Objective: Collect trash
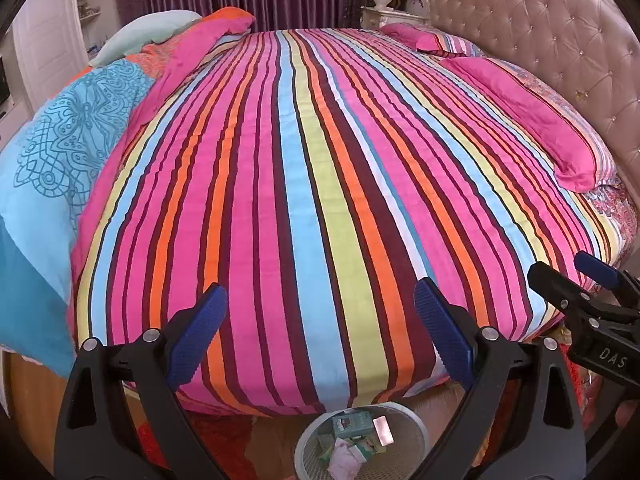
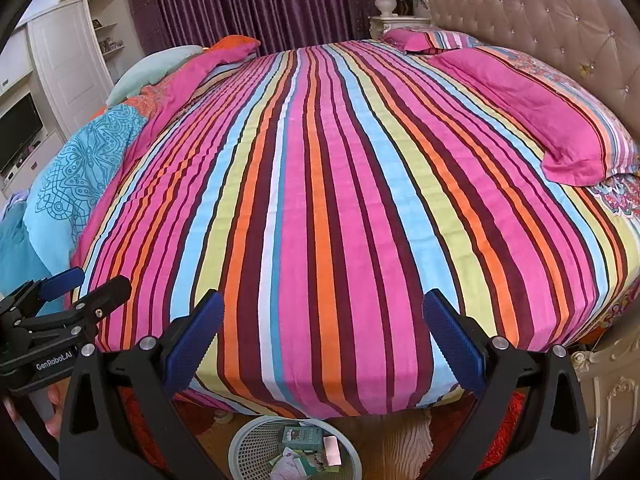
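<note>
A white mesh waste basket (image 1: 416,436) stands on the floor at the foot of the bed and holds several pieces of trash (image 1: 352,428), among them a green carton and crumpled wrappers. It also shows in the right wrist view (image 2: 248,444). My left gripper (image 1: 320,320) is open and empty above the bed edge, over the basket. My right gripper (image 2: 324,328) is open and empty beside it. The right gripper shows at the right of the left wrist view (image 1: 568,276); the left gripper shows at the left of the right wrist view (image 2: 92,284).
A round bed with a striped sheet (image 1: 320,160) fills both views. A folded blue and pink quilt (image 1: 60,152) lies on its left side, pink pillows (image 1: 540,120) on the right by the tufted headboard (image 1: 560,20). A red rug (image 2: 508,432) lies on the floor.
</note>
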Motion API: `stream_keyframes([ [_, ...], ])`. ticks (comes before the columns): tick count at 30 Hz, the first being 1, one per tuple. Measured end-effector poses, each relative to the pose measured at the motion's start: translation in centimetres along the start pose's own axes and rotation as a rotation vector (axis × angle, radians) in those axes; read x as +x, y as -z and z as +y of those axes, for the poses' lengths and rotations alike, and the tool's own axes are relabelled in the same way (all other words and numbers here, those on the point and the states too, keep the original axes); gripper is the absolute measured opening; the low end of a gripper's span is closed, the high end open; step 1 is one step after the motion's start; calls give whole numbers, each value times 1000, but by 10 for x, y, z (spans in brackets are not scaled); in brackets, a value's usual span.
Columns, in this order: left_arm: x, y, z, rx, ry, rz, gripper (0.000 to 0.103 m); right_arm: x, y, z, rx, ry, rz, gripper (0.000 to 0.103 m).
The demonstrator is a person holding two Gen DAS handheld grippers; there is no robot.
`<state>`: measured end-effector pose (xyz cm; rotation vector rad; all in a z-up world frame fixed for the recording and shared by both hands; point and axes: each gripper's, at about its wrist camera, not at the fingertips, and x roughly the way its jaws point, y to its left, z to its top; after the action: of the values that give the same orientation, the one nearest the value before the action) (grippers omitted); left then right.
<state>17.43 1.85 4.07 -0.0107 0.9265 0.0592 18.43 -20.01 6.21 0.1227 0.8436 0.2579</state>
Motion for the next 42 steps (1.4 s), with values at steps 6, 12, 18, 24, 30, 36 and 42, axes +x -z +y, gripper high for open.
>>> stream_keyframes([
  [6, -1, 0, 0, 4, -10, -1, 92, -1, -1, 2, -6, -3, -5, 95],
  [12, -1, 1, -1, 11, -16, -5, 92, -1, 0, 3, -10, -5, -9, 95],
  [18, 0, 0, -1, 11, -10, 5, 92, -2, -2, 5, -15, -6, -13, 95],
  [24, 0, 0, -1, 12, -19, 9, 92, -2, -2, 5, -9, -9, -10, 95],
  [30, 1, 0, 0, 13, -27, 12, 92, -3, -3, 5, 0, -15, -13, 95],
  [36, 0, -1, -1, 15, -28, 11, 92, -3, -3, 5, -4, -18, -13, 95],
  [42, -1, -2, -1, 15, -24, 17, 92, -2, -3, 3, 1, -15, -10, 95],
])
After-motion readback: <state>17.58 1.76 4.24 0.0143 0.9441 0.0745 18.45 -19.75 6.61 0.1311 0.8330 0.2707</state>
